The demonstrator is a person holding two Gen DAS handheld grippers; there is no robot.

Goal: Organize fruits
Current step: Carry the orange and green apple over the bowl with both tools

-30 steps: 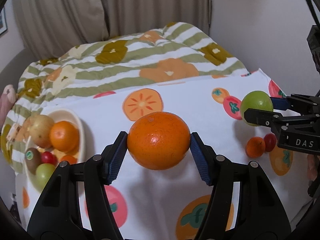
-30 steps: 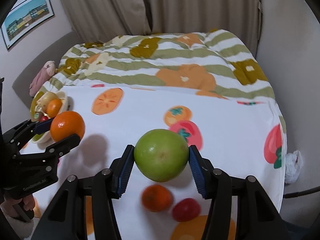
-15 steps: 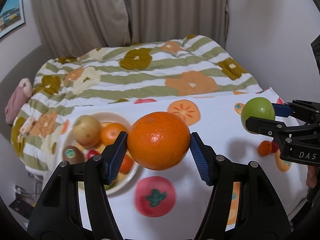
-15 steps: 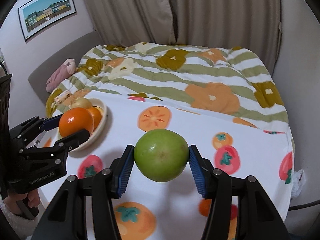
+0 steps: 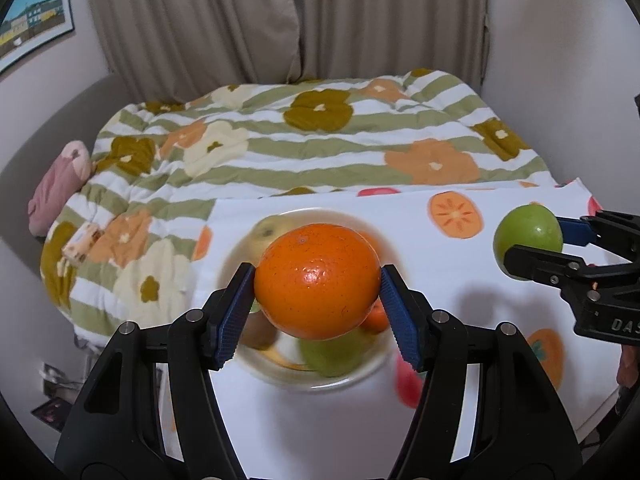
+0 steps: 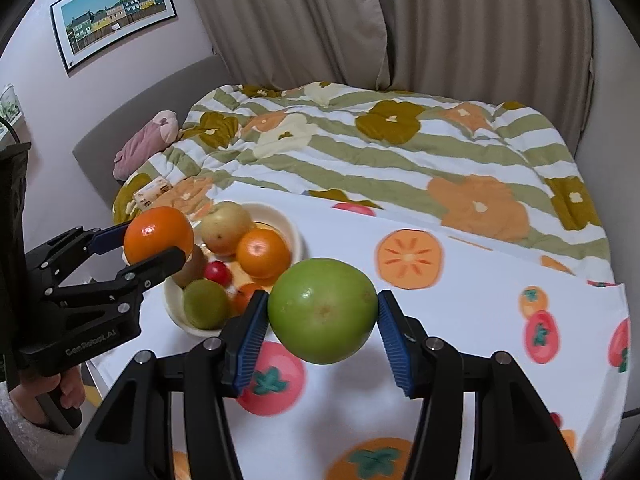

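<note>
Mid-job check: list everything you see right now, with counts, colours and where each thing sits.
orange: 1, orange, held in the left gripper above the bowl
green fruit: 1, green, held in the right gripper over the cloth
bowl: 1, cream, on the cloth's left part
fruit in bowl: orange, yellowish apple, small red fruit, green kiwi-like fruit, brown kiwi; more partly hidden
cloth: 1, white with fruit print, under the bowl
quilt: 1, green-striped with flowers, behind the cloth
pink plush: 1, at the quilt's left end
framed picture: 1, on the wall, upper left
curtains: beige, at the back
left gripper: black, blue pads
right gripper: black, blue pads
hand: 1, gripping the left gripper's handle
</note>
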